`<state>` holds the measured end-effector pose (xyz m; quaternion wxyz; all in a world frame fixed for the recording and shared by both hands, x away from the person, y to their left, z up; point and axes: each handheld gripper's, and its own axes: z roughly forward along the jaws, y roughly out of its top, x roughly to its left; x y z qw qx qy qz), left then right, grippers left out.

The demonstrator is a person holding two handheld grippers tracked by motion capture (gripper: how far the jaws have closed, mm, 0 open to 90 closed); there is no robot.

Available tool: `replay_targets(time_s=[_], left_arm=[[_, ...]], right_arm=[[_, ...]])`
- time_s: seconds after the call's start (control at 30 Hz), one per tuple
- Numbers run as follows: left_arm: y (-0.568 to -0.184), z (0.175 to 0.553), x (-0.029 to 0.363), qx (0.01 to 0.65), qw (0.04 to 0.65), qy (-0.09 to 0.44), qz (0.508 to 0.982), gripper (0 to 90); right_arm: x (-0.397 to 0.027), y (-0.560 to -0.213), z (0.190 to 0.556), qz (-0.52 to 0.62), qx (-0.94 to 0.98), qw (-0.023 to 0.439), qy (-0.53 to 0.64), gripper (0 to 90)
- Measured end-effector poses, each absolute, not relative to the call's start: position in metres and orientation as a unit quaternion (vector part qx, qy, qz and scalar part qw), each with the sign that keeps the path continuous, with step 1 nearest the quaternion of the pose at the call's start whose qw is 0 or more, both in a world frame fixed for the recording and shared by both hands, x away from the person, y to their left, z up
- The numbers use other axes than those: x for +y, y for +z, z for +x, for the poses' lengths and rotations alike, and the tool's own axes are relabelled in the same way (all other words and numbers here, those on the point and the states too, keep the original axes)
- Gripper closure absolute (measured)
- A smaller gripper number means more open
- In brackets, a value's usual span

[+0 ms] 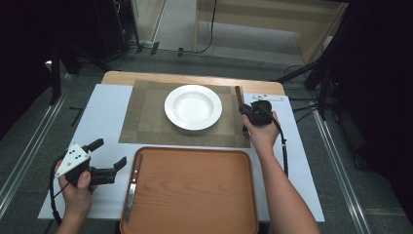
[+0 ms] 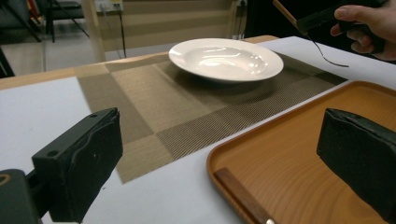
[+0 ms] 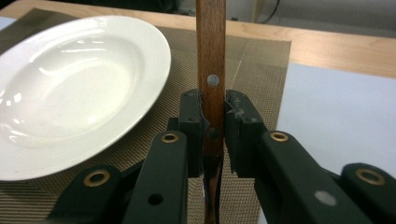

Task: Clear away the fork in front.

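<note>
My right gripper is shut on the wooden handle of a fork, just right of a white deep plate. The fork hangs over the right edge of a woven brown placemat; its metal end points down, clear of the table. My left gripper is open and holds nothing, low over the table at the front left, beside a wooden tray. A wooden-handled knife lies along the tray's left side.
White table surface shows left of the placemat and right of it. A small white strip lies at the far right corner. Stands and cables crowd the dark floor around the table.
</note>
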<state>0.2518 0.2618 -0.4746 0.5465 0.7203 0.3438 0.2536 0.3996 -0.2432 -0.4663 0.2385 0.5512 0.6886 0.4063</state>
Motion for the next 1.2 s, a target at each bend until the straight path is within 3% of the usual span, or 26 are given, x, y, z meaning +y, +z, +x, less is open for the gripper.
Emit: replay_targets(time_s=[0.5, 0.7, 1.2], left_arm=[[-0.456, 0.268, 0.213, 0.300, 0.557, 0.238, 0.737, 0.0], [-0.444, 0.273, 0.194, 0.292, 0.587, 0.202, 0.728, 0.0], [-0.432, 0.283, 0.146, 0.259, 0.602, 0.172, 0.736, 0.0]], right_arm=[[-0.241, -0.456, 0.362, 0.514, 0.682, 0.254, 0.454, 76.3], [-0.237, -0.454, 0.346, 0.498, 0.681, 0.257, 0.472, 76.3], [-0.223, -0.450, 0.305, 0.456, 0.681, 0.250, 0.516, 76.2]])
